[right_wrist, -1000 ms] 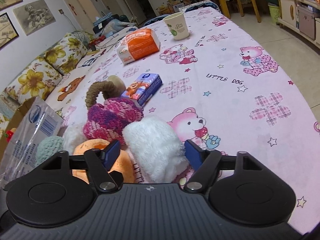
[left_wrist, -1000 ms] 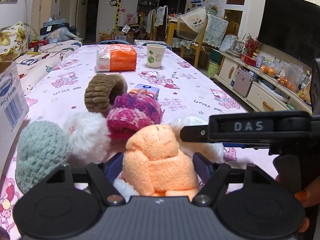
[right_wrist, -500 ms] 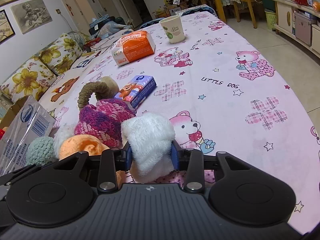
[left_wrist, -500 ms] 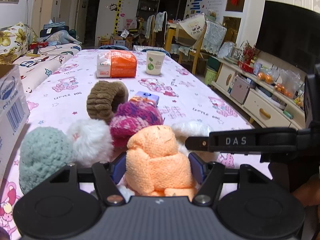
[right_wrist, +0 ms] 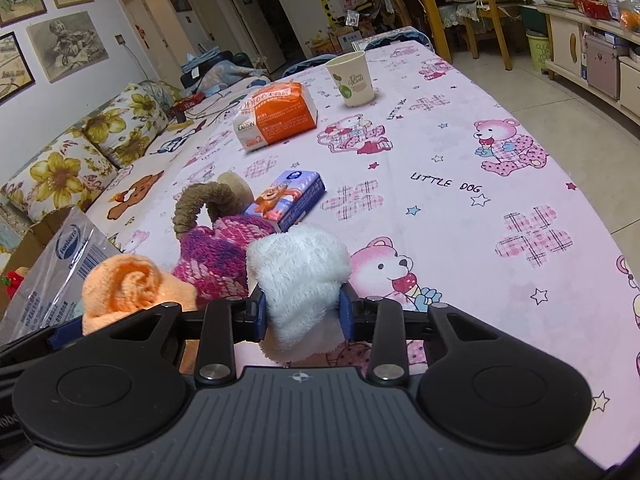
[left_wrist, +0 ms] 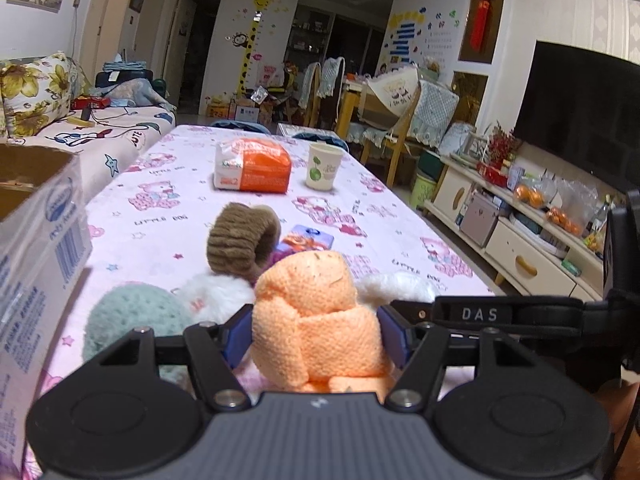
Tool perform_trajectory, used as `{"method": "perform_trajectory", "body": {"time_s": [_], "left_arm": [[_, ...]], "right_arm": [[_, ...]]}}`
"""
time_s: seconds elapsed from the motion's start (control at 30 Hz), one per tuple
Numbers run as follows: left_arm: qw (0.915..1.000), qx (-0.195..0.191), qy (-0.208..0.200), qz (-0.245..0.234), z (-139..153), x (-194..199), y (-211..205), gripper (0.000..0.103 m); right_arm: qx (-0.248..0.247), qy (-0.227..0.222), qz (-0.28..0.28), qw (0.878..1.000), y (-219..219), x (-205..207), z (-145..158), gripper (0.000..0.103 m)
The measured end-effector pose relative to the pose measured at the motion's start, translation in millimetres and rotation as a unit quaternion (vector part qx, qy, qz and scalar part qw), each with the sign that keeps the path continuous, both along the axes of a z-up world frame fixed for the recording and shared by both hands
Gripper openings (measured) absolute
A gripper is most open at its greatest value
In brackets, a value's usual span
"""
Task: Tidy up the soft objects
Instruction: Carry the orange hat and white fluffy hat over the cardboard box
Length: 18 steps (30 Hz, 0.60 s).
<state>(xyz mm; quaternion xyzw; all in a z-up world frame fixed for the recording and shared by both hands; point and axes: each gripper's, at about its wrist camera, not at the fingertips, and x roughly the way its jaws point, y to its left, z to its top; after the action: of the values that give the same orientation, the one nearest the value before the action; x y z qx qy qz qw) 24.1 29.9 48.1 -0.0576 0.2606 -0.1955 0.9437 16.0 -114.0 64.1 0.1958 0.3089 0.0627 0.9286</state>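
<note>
The orange knitted roll is clamped between the blue pads of the left gripper, which press into its sides; in the right wrist view its spiral end is seen raised above the cloth. The white fluffy roll is squeezed between the pads of the right gripper, whose jaws are drawn in tight on it; in the left wrist view its top is seen just behind the right gripper's black finger.

The remaining soft things are given relative to the orange knitted roll. Just beyond it, on the pink cartoon tablecloth, the magenta knitted roll is found, touching the white fluffy roll. Beyond that lies the brown ribbed band, standing on edge as an open ring. Beside the orange knitted roll, on its sofa side, a second white fluffy piece and then the pale green knitted ball are seen on the cloth.

The blue tissue pack is laid beyond the magenta roll. Farther along the table the orange-and-white package and the paper cup are set side by side. An open cardboard box wrapped in printed plastic stands at the table's sofa-side edge, near the green ball.
</note>
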Motion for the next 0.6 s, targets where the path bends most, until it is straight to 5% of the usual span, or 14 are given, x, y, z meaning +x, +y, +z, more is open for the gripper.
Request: {"method": "perform_trajectory", "body": {"time_s": [0.6], "left_arm": [[0.9972, -0.056, -0.037, 0.032, 21, -11, 43, 0.066]], "right_arm": [[0.029, -0.037, -0.001, 0.999, 17, -9, 15, 0.042]]}}
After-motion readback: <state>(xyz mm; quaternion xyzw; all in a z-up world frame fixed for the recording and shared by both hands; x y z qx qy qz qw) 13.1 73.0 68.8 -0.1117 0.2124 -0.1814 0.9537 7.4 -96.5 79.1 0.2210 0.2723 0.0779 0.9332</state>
